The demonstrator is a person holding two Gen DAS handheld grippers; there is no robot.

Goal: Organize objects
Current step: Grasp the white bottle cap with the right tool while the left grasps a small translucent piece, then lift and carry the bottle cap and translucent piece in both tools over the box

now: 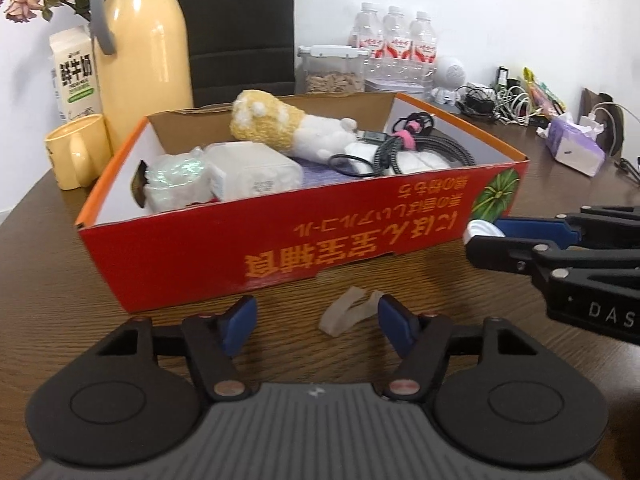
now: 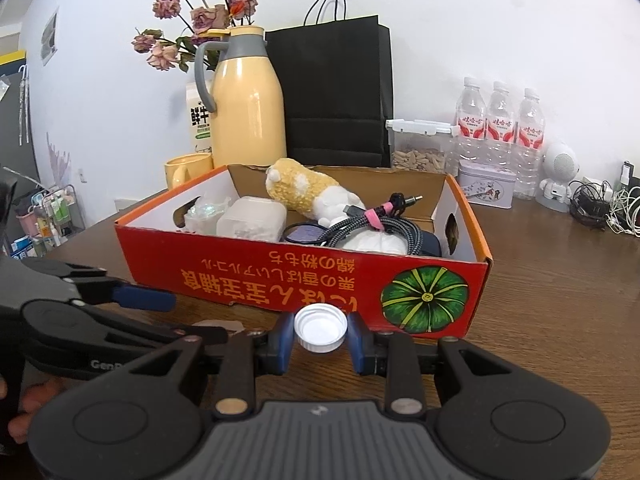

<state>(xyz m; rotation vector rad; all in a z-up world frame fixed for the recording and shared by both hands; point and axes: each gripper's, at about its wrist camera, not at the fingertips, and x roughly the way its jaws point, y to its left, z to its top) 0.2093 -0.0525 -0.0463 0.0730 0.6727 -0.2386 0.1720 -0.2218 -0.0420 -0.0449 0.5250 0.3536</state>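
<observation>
A red cardboard box (image 1: 280, 256) (image 2: 256, 276) stands on the brown wooden table, holding a yellow-and-white plush toy (image 1: 280, 124), a coiled cable (image 1: 420, 148) and white plastic containers (image 1: 248, 172). In front of the box a beige rubber band (image 1: 348, 314) lies flat on the table. My left gripper (image 1: 316, 326) (image 2: 188, 316) is open around it, and the band lies close to the right blue pad (image 1: 394, 328). My right gripper (image 2: 320, 338) (image 1: 480, 240) is shut on a white bottle cap (image 2: 320, 328) (image 1: 482, 229), held just before the box's front wall near the green pumpkin print.
Behind the box stand a yellow thermos jug (image 2: 248, 112), a yellow mug (image 1: 76, 152), a milk carton (image 1: 74, 72), a black paper bag (image 2: 332, 92), a lidded clear container (image 2: 418, 148) and three water bottles (image 2: 500, 128). A tangle of chargers (image 1: 496, 100) and a tissue pack (image 1: 576, 144) lie far right.
</observation>
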